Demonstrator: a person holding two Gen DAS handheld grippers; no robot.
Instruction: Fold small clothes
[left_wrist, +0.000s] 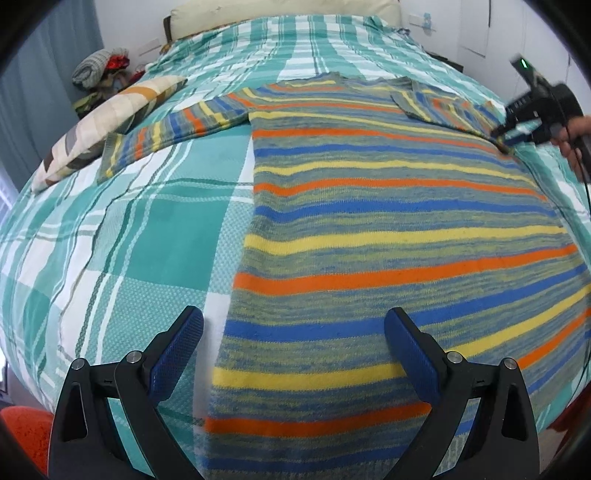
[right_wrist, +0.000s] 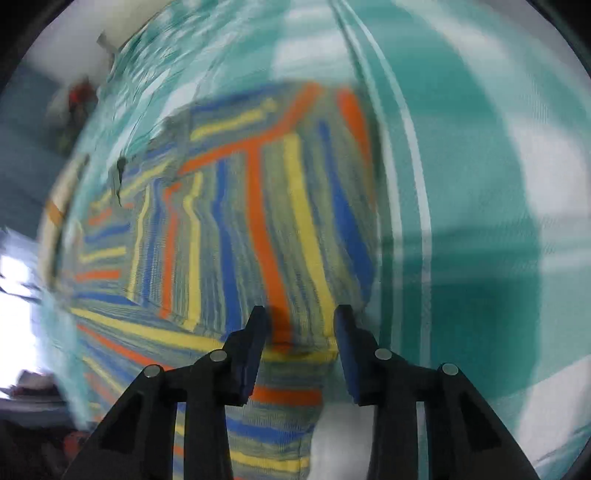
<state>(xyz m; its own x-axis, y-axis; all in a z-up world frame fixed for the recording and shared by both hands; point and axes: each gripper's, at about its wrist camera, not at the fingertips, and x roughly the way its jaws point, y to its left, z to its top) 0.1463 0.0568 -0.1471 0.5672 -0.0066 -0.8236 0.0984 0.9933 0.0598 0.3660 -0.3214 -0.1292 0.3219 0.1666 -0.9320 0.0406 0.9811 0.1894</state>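
The left tongs (left_wrist: 293, 332) stand wide open and hold nothing, hovering over the near hem of the striped sweater (left_wrist: 369, 221), one pad over the bedspread (left_wrist: 129, 240) and the other over the knit. The right tongs (right_wrist: 300, 325) are partly open at the sweater's right edge, with a ridge of knit between the pads; the view is blurred, and I cannot tell whether they grip it. In the left wrist view they sit at the far right shoulder area, just beside the right sleeve (left_wrist: 443, 109), which already lies folded in over the body. The left sleeve (left_wrist: 166, 136) lies spread out toward the pillow (left_wrist: 103, 122). The sweater lies flat on the bed, hem nearest. As I judge it, one sleeve is done; the other sleeve and the body folds remain.
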